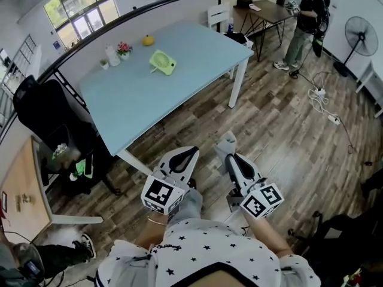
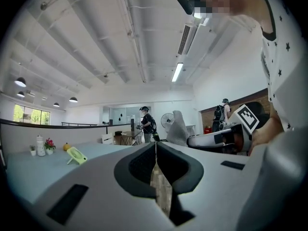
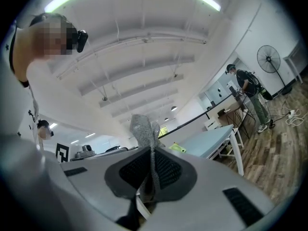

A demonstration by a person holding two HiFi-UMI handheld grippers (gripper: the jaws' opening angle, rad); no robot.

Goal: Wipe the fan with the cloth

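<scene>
The fan [image 1: 162, 61] is a small yellow-green desk fan standing on the pale blue table [image 1: 179, 82], far ahead of both grippers. It also shows small in the left gripper view [image 2: 76, 155] and the right gripper view [image 3: 178, 148]. My right gripper [image 1: 228, 155] is shut on a grey cloth [image 1: 226, 142], which sticks up between its jaws [image 3: 143, 129]. My left gripper [image 1: 191, 154] is shut with nothing in it, its jaws meeting in a thin line [image 2: 155, 150]. Both hang over the wooden floor, short of the table's near corner.
On the table's far side stand a white bottle [image 1: 112, 55], a flower pot [image 1: 124, 48] and an orange fruit [image 1: 148, 40]. A black chair [image 1: 48, 112] is at the left. A person [image 1: 305, 17], a pedestal fan [image 1: 359, 31] and floor cables [image 1: 323, 103] are at the back right.
</scene>
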